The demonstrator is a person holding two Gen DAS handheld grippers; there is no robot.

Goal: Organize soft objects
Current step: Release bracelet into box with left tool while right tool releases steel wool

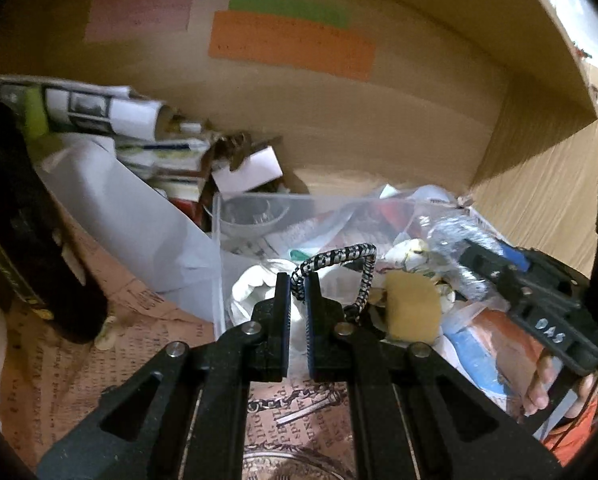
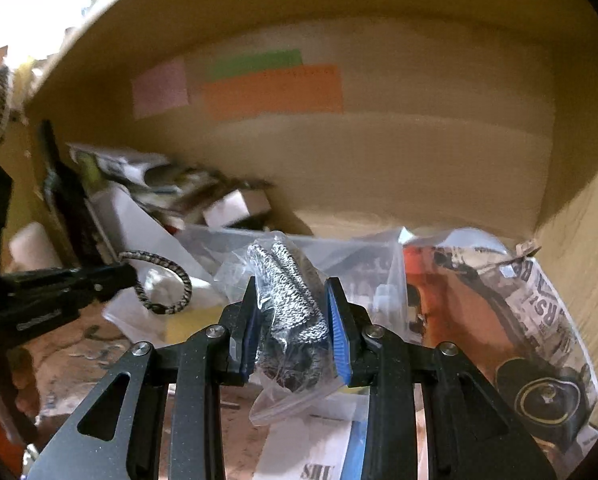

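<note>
My left gripper (image 1: 297,280) is shut on a black-and-white braided elastic loop (image 1: 361,270) and holds it over a clear plastic bin (image 1: 219,264). A yellow sponge (image 1: 413,306) and white soft stuff (image 1: 255,286) lie in the bin. My right gripper (image 2: 291,286) is shut on a clear plastic bag holding speckled grey-and-black fabric (image 2: 289,304). In the left wrist view the right gripper (image 1: 469,250) reaches in from the right with that bag (image 1: 455,232). In the right wrist view the left gripper (image 2: 129,274) shows at the left with the loop (image 2: 167,284).
All this is inside a wooden shelf compartment with pink, green and orange paper notes (image 1: 291,44) on its back wall. Rolled papers and boxes (image 1: 111,116) pile at the back left. A dark bottle (image 1: 31,248) stands at the left. A printed bag (image 2: 511,312) lies at the right.
</note>
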